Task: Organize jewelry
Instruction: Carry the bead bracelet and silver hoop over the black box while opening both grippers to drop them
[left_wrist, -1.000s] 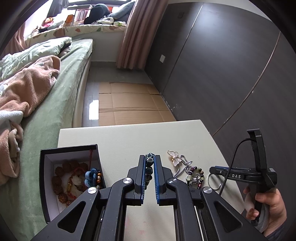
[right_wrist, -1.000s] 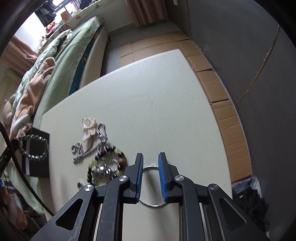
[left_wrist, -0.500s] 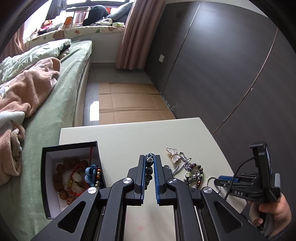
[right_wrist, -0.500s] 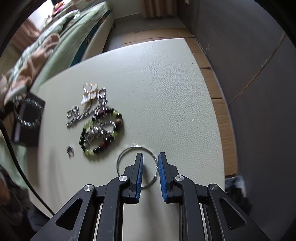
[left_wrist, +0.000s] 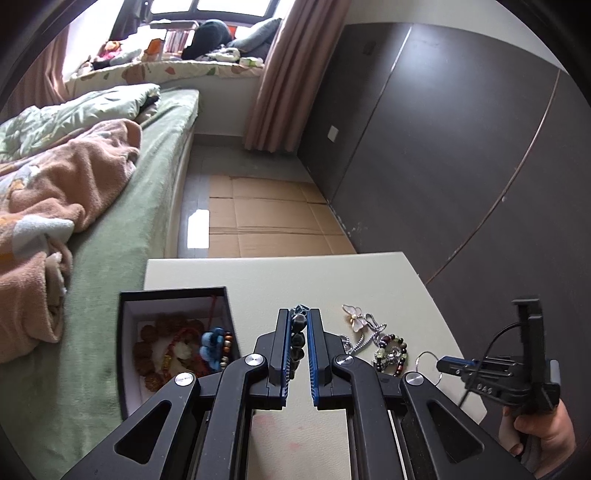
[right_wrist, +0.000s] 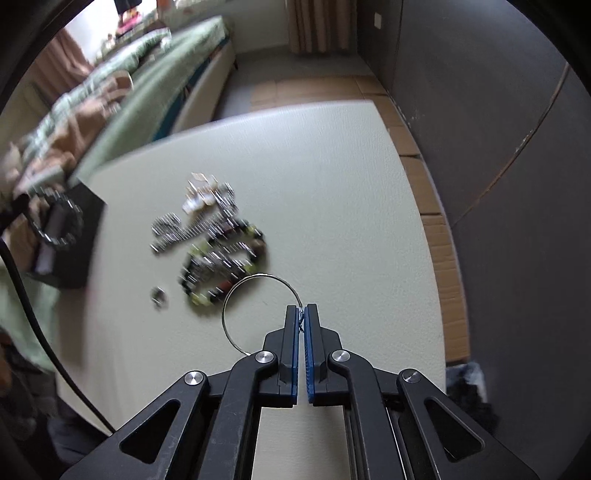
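Observation:
My left gripper (left_wrist: 298, 317) is shut on a dark beaded bracelet (left_wrist: 298, 334), held above the white table beside the black jewelry box (left_wrist: 125, 354), which holds brown and red beads and a blue piece. My right gripper (right_wrist: 302, 314) is shut on a thin silver hoop (right_wrist: 236, 295) and holds it just above the table; it also shows in the left wrist view (left_wrist: 445, 363). A butterfly brooch (left_wrist: 355, 317), a silver chain (right_wrist: 173, 229) and a green-and-dark beaded bracelet (right_wrist: 221, 262) lie on the table.
A small ring (right_wrist: 159, 295) lies left of the hoop. The bed (left_wrist: 110, 206) runs along the table's left side. A dark wardrobe wall (left_wrist: 443, 147) stands to the right. Cardboard covers the floor (left_wrist: 258, 221) beyond the table's far edge.
My right gripper has closed on the silver hoop and lifted it, pulling back from the bracelets. My left gripper still holds the dark bracelet and has hardly moved.

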